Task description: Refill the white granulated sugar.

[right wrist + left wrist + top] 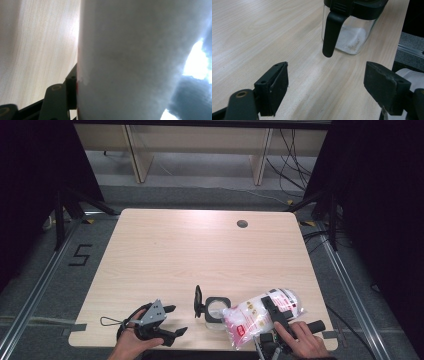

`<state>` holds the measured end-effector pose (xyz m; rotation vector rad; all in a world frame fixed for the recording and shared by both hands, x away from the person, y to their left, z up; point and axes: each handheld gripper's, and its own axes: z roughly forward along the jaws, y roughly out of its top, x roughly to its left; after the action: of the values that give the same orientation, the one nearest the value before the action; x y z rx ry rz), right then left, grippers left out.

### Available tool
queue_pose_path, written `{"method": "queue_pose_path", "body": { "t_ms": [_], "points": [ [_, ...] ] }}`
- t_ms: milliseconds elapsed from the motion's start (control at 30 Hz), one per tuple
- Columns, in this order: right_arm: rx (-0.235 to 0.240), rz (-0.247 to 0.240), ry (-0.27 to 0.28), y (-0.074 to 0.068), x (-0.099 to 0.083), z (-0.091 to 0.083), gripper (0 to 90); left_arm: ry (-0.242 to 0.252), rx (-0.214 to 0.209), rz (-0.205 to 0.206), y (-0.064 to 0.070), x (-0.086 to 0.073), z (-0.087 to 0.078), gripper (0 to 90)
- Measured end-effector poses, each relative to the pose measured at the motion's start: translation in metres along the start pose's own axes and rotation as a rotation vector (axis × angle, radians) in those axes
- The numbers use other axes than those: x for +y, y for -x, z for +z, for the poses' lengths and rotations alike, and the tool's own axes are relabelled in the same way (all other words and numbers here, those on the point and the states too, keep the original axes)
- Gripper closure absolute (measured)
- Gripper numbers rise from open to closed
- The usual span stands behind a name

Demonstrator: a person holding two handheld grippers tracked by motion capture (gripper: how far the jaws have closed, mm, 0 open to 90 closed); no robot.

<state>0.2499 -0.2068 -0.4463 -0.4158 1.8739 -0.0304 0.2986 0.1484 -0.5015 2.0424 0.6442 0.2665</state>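
A small clear glass jar (pixel 216 312) with a black rim stands near the table's front edge, its black lid (pixel 198 302) flipped up on its left side. In the left gripper view the jar (pixel 353 37) holds a thin layer of white powder, and its lid latch (pixel 332 32) hangs down in front. My left gripper (pixel 175 321) lies open left of the jar, nothing between its jaws (pixel 328 85). My right gripper (pixel 270 309) is shut on a white plastic bag (pixel 255 316) with red print, held tilted just right of the jar. The bag (pixel 140 60) presses against one finger (pixel 71 91).
The light wooden table (pixel 200 250) has a round cable hole (pixel 242 224) at the back right. Both hands sit at the front edge. Dark floor and metal rails (pixel 40 285) flank the table; a desk frame and cables lie beyond the far edge.
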Motion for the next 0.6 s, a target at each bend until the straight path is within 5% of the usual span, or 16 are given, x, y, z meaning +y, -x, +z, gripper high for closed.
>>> {"method": "queue_pose_path", "body": {
  "t_ms": [367, 600],
  "points": [
    [-0.011, -0.039, -0.007, 0.0030, -0.0002, -0.0010, 40.1, -0.009, -0.005, 0.002, -0.0003, 0.0003, -0.0002, 19.6],
    [-0.011, -0.019, -0.008, 0.0009, 0.0010, -0.0013, 40.1, -0.005, -0.006, -0.004, -0.0001, 0.0001, 0.0001, 19.6]
  ]
}}
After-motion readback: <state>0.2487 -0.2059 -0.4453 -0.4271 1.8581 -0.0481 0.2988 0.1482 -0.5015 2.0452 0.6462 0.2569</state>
